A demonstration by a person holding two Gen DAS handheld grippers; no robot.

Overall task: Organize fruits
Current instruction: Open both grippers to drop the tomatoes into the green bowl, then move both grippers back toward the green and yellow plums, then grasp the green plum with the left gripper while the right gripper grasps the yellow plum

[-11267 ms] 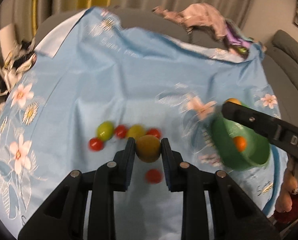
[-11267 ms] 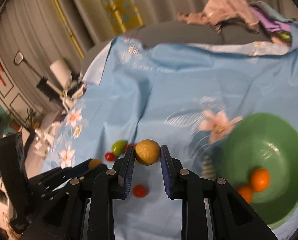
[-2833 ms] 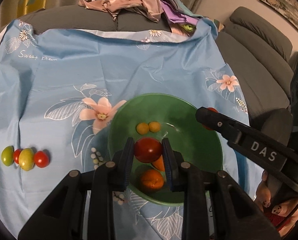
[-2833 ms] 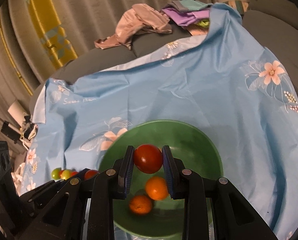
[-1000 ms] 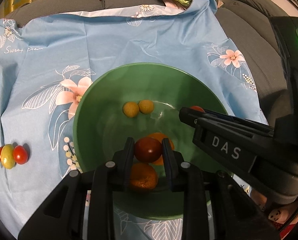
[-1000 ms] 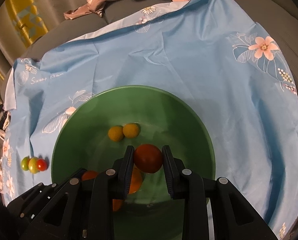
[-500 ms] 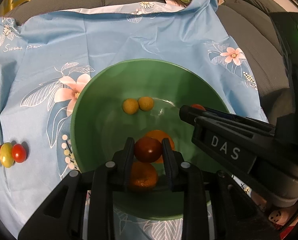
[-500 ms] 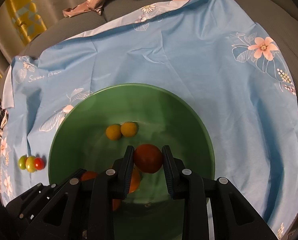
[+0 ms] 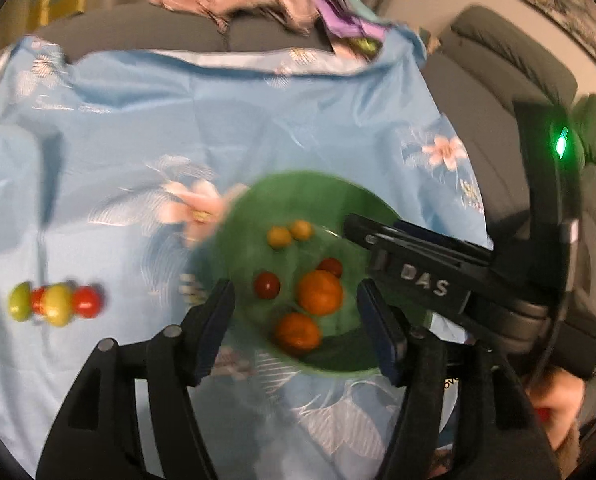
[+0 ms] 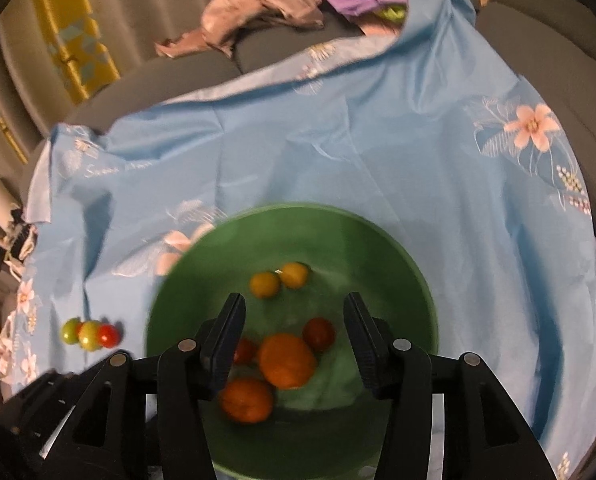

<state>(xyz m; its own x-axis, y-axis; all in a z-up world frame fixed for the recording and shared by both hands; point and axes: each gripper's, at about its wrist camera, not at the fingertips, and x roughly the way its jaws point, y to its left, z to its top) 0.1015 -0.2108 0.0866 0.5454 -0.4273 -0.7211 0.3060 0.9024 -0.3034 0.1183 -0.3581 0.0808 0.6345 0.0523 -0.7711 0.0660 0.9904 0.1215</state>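
Observation:
A green bowl (image 9: 298, 178) (image 10: 298, 209) sits on the blue flowered cloth. In it lie two oranges (image 9: 319, 292), two small yellow fruits (image 9: 280, 237) and two red tomatoes (image 9: 267, 285) (image 10: 318, 334). My left gripper (image 9: 294, 294) hovers above the bowl with its jaws opening and nothing pressed between the pads. My right gripper (image 10: 294, 308) hangs over the same bowl, jaws also opening and empty; it reaches in from the right in the left wrist view (image 9: 357, 230). A row of small green, yellow and red fruits (image 9: 54, 304) (image 10: 90, 334) lies on the cloth to the left.
The cloth (image 10: 377, 128) covers a grey sofa (image 9: 497, 80), and its far edge folds over. A heap of pink and purple clothes (image 10: 266, 12) lies at the back. A hand (image 9: 557, 396) holds the right gripper at the lower right.
Both grippers were shut on red tomatoes; now both have opened and the tomatoes lie in the bowl. Both grippers have lifted and pulled back, so the bowl looks smaller.

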